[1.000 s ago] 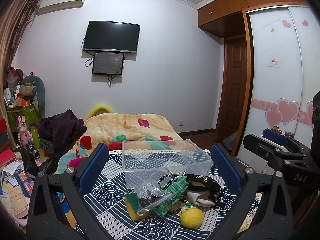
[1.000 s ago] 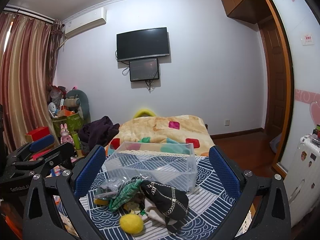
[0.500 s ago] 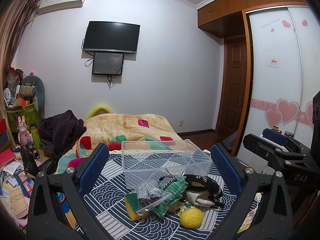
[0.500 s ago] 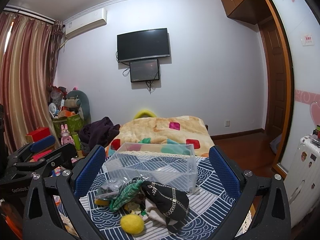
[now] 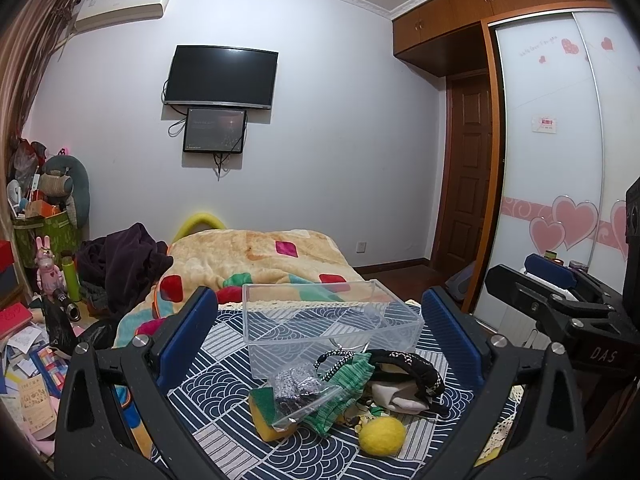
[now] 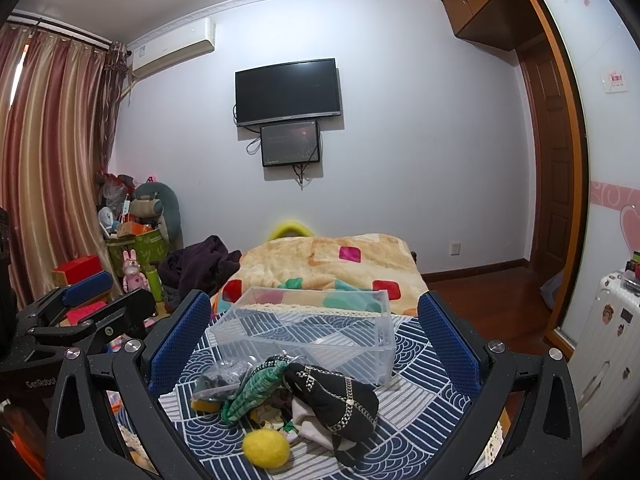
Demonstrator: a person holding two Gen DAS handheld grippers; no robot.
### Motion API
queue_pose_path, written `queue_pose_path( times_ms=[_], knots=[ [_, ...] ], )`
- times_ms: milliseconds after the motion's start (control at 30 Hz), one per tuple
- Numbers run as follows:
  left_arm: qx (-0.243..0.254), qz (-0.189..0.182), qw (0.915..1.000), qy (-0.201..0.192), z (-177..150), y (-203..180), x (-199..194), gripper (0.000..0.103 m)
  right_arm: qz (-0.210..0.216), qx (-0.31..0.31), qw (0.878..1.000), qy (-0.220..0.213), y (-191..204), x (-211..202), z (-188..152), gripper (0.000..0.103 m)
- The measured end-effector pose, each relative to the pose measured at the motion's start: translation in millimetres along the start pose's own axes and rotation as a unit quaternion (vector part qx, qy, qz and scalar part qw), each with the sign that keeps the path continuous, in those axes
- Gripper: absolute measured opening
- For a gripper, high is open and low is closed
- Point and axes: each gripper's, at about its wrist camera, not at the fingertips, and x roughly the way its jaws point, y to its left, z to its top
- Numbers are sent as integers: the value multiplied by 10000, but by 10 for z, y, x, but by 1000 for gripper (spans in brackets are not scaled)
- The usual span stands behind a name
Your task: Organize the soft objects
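Barely shifted vs 1 s ago, both grippers (image 5: 320,344) (image 6: 314,344) wide & empty over soft pile (image 6: 296,404) near clear bin (image 6: 308,328); risk: yellow ball (image 6: 266,448) rolling off near edge if nudged.

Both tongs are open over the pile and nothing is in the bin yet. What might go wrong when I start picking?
The soft things lie tangled: the green knitted cloth overlaps the black chain-trimmed pouch, so lifting one may drag the other. The round yellow felt ball sits loose near the patterned cloth's front edge and could roll off. The empty clear plastic bin looks light and may slide if bumped.
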Motion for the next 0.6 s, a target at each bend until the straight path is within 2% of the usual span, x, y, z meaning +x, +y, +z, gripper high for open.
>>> queue_pose_path(
  times_ms=[600],
  knots=[
    [3,-2,10000,-4,-10,-6,-2,103,11,4,10000,-19,-2,3,-1,103]
  ],
)
